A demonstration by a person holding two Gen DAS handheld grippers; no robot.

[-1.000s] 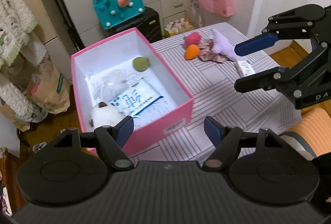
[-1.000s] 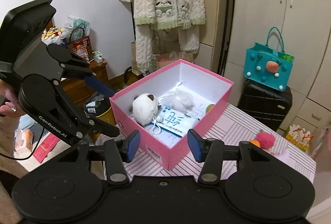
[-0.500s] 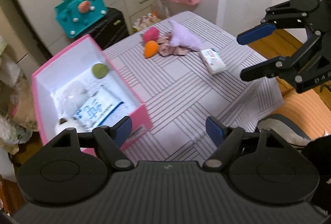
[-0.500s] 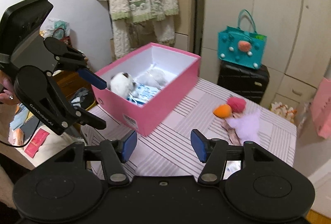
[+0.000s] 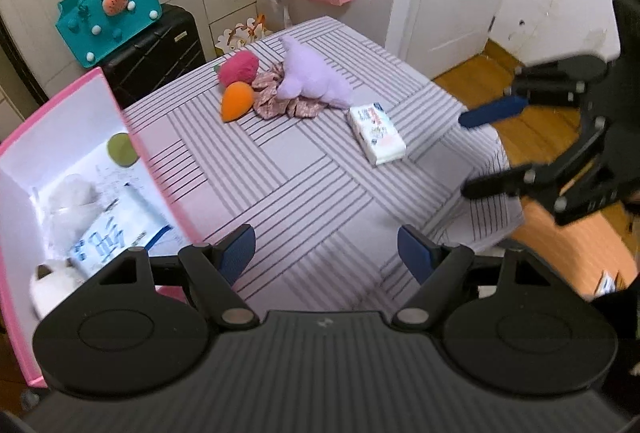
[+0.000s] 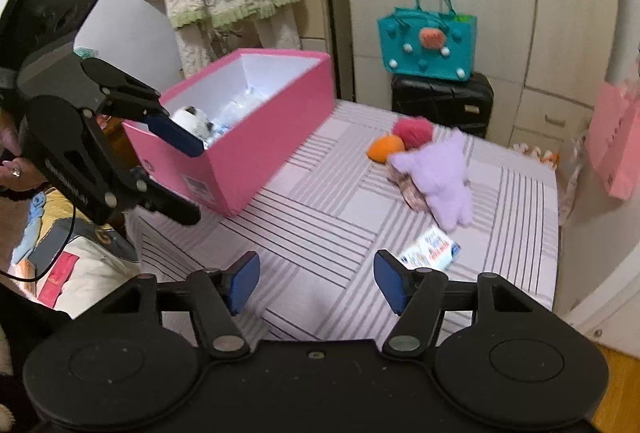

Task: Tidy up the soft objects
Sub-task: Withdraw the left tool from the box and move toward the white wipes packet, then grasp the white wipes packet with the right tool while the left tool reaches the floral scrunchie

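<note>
Both grippers hung above the striped tablecloth (image 5: 320,169), angled downward toward it. The left gripper (image 5: 326,253) had its blue-padded fingers spread wide with only cloth showing between them, nothing pinched. In the right wrist view it appeared at the left edge (image 6: 176,177), held by a hand (image 6: 12,169) partly visible behind its black body, one blue pad reaching in front of the near corner of the pink box (image 6: 256,149).

The right gripper (image 6: 316,283) also pointed down at the cloth. Its jaws had just been opening and stood apart with nothing between them. In the left wrist view it entered from the right (image 5: 476,153), blurred, its two fingers stacked one above the other over the table's right edge.

The soft things still outside the box lay together at the far side of the table: a lilac plush toy (image 5: 316,77) resting on a patterned fabric scrunchie (image 5: 280,101), with a pink pom-pom ball (image 5: 239,68) and an orange plush ball (image 5: 238,106) touching just beside it. A tissue packet (image 5: 376,134) lay alone, nearer the right gripper and apart from the cluster.

The pink box stood open at the table's left side. Inside were a white and brown plush (image 6: 192,119), a pale fluffy item (image 5: 74,193), a blue-printed white packet (image 5: 116,233) and a green ball (image 5: 120,150).
</note>
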